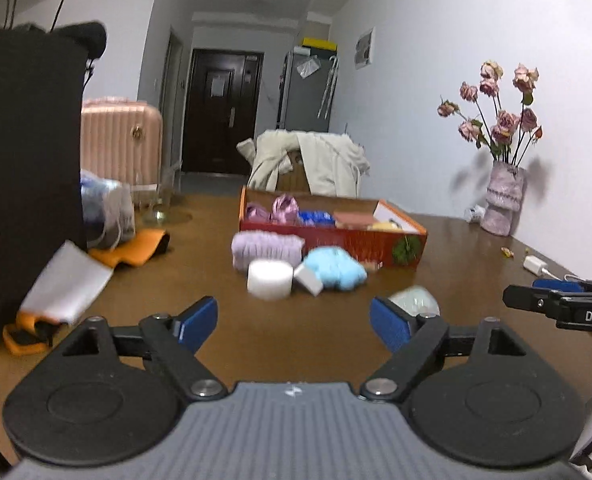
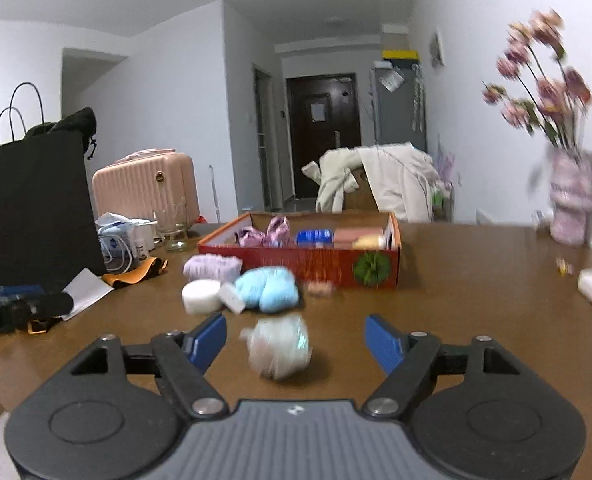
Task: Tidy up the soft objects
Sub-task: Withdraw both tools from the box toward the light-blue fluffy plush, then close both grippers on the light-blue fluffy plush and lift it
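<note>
On a brown wooden worktop (image 2: 456,300), task part done: red cardboard box (image 2: 296,266) already holding pink-lilac ruffled pieces, a blue bundle, a pinkish block and something yellow. Still outside, just before its front wall: ribbed lilac fabric roll (image 2: 212,267), fluffy light-blue bundle (image 2: 268,288), white round puck-shaped pad (image 2: 202,295), small white block (image 2: 232,298) and a tiny beige scrap (image 2: 320,289). Nearest, a pale crumpled wad (image 2: 280,346), faintly glossy, blurred, lying apart from the rest.

Right hand-held gripper (image 2: 296,340) spread wide and empty, blue ridged pads flanking the wad without touching. Left hand-held gripper (image 1: 294,322) likewise wide, nothing between pads, aimed toward the white pad. Judged early to midway, several soft items left to box. Dried roses in a vase (image 1: 502,200) at the wall.
</note>
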`<state>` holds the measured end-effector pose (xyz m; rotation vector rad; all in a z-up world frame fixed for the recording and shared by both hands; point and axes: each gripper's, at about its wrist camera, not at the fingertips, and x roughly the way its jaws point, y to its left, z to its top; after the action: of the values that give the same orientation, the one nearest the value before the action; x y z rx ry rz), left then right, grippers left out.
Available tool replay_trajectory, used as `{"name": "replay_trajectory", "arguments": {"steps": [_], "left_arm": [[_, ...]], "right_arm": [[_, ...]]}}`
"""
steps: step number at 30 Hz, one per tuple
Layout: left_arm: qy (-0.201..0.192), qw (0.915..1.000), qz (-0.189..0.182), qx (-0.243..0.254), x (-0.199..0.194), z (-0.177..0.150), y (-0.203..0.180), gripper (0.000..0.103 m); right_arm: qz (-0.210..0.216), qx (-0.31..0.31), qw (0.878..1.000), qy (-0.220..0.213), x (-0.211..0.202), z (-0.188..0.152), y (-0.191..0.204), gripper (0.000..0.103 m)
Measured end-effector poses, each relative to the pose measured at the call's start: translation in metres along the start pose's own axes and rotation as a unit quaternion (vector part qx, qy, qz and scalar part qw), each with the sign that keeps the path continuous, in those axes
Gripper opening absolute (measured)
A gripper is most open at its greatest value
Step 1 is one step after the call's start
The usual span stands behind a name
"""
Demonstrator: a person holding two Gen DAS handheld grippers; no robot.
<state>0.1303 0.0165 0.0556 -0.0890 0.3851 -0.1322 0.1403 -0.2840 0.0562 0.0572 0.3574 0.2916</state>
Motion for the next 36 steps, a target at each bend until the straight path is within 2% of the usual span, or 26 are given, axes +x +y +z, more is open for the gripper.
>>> {"name": "replay_trajectory", "arguments": {"steps": [5, 9, 13, 15, 21, 24, 28, 33, 36], "left_arm": [[0.013, 0.9999, 0.005, 0.007, 0.004, -0.007, -0.001, 0.086], [0.019, 0.9998, -0.001, 0.011, 0.018, -0.005, -0.007, 0.086], [0.036, 0.9993, -0.007, 0.010, 0.039, -0.005, -0.008, 0.086], [0.044, 0.9990, -0.007, 0.008, 0.051, -0.005, -0.008, 0.086], [0.061, 0.9981, -0.009, 0.003, 0.088, 0.001, -0.005, 0.084], [0.063, 0.9976, -0.029, 0.005, 0.111, 0.011, -0.008, 0.076], [0.069, 0.9957, -0.061, -0.002, 0.155, 0.031, -0.013, 0.059], [0.085, 0.9919, -0.094, 0.007, 0.208, 0.051, -0.017, 0.057], [0.101, 0.9902, -0.096, 0.011, 0.234, 0.055, -0.016, 0.053]], "right_arm": [[0.007, -0.001, 1.000, 0.017, 0.001, -0.016, 0.007, 0.075], [0.011, -0.001, 1.000, 0.027, 0.015, -0.015, 0.006, 0.074], [0.007, 0.005, 0.999, 0.035, 0.031, -0.012, 0.003, 0.074], [0.006, 0.007, 0.999, 0.040, 0.040, -0.010, 0.002, 0.068], [0.012, 0.019, 0.999, 0.049, 0.073, -0.001, -0.005, 0.066], [0.027, 0.030, 0.998, 0.054, 0.096, 0.012, -0.014, 0.066], [0.063, 0.042, 0.995, 0.068, 0.145, 0.038, -0.026, 0.066], [0.111, 0.072, 0.984, 0.115, 0.223, 0.063, -0.040, 0.065], [0.119, 0.074, 0.980, 0.141, 0.263, 0.066, -0.039, 0.064]]}}
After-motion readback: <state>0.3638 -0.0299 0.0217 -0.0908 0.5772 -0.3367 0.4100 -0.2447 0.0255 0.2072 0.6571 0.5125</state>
